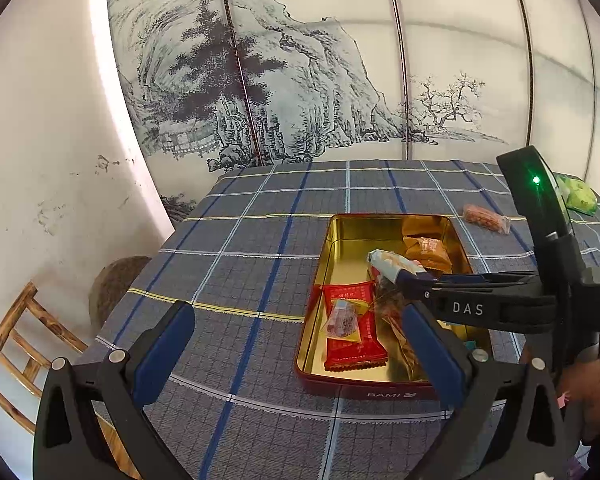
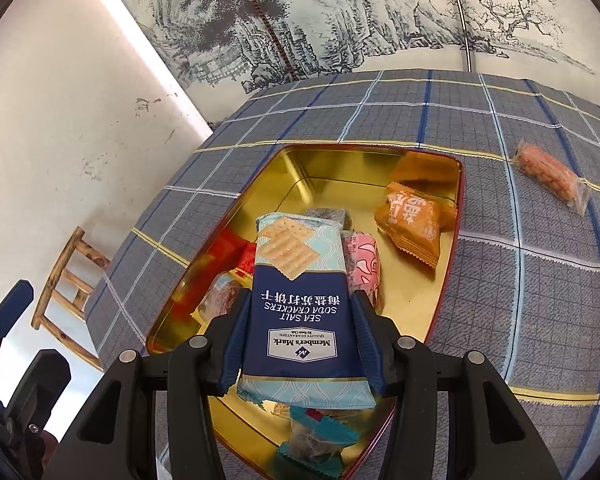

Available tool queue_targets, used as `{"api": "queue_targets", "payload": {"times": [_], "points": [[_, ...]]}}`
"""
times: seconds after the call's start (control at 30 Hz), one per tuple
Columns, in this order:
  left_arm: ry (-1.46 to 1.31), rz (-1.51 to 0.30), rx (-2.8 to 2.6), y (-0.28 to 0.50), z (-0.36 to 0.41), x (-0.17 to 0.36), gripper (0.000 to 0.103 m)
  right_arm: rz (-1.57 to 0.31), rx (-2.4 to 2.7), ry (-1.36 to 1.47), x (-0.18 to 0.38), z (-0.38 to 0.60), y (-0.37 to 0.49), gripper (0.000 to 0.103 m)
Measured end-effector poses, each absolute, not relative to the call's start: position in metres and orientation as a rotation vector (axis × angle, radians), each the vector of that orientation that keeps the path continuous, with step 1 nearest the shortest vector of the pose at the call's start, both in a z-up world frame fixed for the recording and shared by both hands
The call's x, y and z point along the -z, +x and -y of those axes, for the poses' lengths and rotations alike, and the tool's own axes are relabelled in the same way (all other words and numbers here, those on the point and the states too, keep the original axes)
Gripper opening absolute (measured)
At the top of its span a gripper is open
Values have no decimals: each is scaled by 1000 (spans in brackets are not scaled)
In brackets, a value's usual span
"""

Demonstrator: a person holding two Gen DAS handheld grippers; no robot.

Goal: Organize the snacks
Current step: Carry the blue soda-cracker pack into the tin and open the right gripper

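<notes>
The right gripper is clamped on a soda cracker packet, its blue ribbed pads pressing the packet's two long sides, probably so the flat, glossy pack stays level while it hangs over the tin. That tin, a shallow rounded rectangle with a mirror-gold inside and red outer wall, is the collecting place. Inside it lie a crinkled orange pillow pack toward the far corner, a pink wrapper under the crackers, a red foil sachet at the left side and a teal wrapper at the near end. Outside the tin, to its right on the checked cloth, a clear peanut bar waits; the green packet beyond is half hidden and hard to read. The left gripper hovers near the tin's near end with its jaws spread and nothing between them.
</notes>
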State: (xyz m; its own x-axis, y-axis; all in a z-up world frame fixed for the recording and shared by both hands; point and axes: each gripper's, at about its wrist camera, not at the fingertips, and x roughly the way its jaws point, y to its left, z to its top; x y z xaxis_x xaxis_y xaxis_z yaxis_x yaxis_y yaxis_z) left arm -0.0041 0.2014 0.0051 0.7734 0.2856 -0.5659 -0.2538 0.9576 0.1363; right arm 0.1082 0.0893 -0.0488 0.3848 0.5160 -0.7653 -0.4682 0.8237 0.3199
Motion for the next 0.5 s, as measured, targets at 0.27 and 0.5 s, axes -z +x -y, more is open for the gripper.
{"api": "queue_targets", "payload": {"times": [0.27,0.5], "points": [[55,-621,-290,-4,-201,-5,103,-981,-658,61,47,-88,105,52],[65,-621,-282,-5,-197,-5,103,-939,-699,57,37,-91,95,52]]}}
